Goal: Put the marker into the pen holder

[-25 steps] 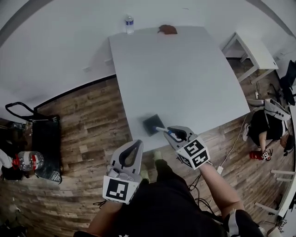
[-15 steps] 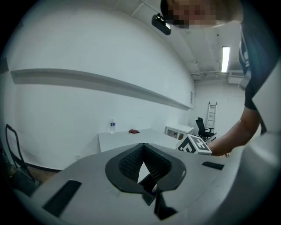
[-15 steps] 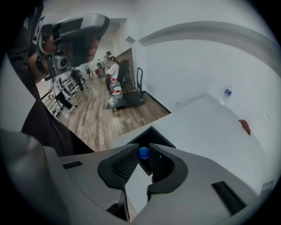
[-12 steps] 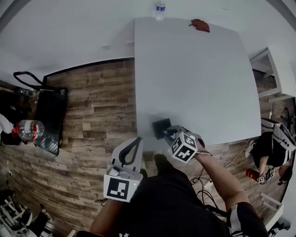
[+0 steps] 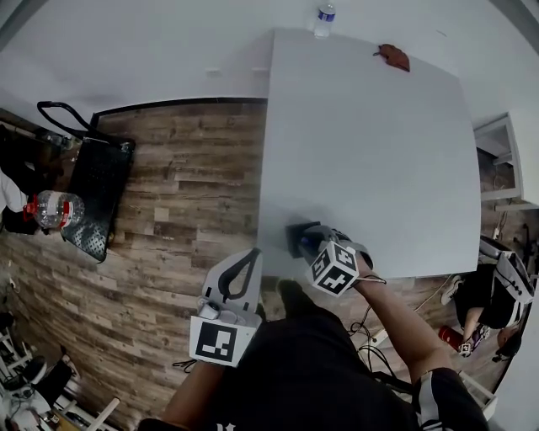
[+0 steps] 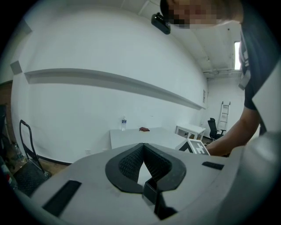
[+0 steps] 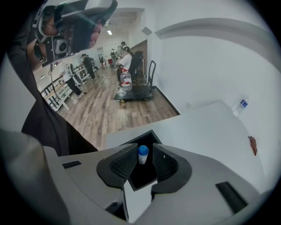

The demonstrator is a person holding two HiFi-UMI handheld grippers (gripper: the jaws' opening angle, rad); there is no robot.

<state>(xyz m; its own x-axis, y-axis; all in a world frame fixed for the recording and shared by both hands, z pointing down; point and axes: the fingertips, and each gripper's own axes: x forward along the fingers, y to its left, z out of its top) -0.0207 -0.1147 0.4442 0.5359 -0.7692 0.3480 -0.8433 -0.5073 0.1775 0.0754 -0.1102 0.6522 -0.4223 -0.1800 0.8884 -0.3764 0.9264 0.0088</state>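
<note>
The black square pen holder (image 5: 295, 234) stands near the table's front edge. My right gripper (image 5: 310, 241) hovers right over it, pointing down. In the right gripper view the marker (image 7: 142, 153), white with a blue cap, stands end-on between the jaw tips of my right gripper (image 7: 145, 146) and reaches down into the open pen holder (image 7: 131, 139). The jaws are closed to about the cap's width, and the cap rests against the left one. My left gripper (image 5: 250, 256) hangs off the table's near edge, shut and empty, as the left gripper view (image 6: 143, 145) also shows.
The white table (image 5: 362, 143) holds a water bottle (image 5: 324, 17) and a small brown object (image 5: 394, 55) at its far edge. A black cart (image 5: 97, 194) stands on the wood floor to the left. Another white desk (image 5: 497, 151) is at the right.
My right gripper has gone from slanting toward the holder to standing over it, the marker now pointing down into the opening. The left gripper has stayed put.
</note>
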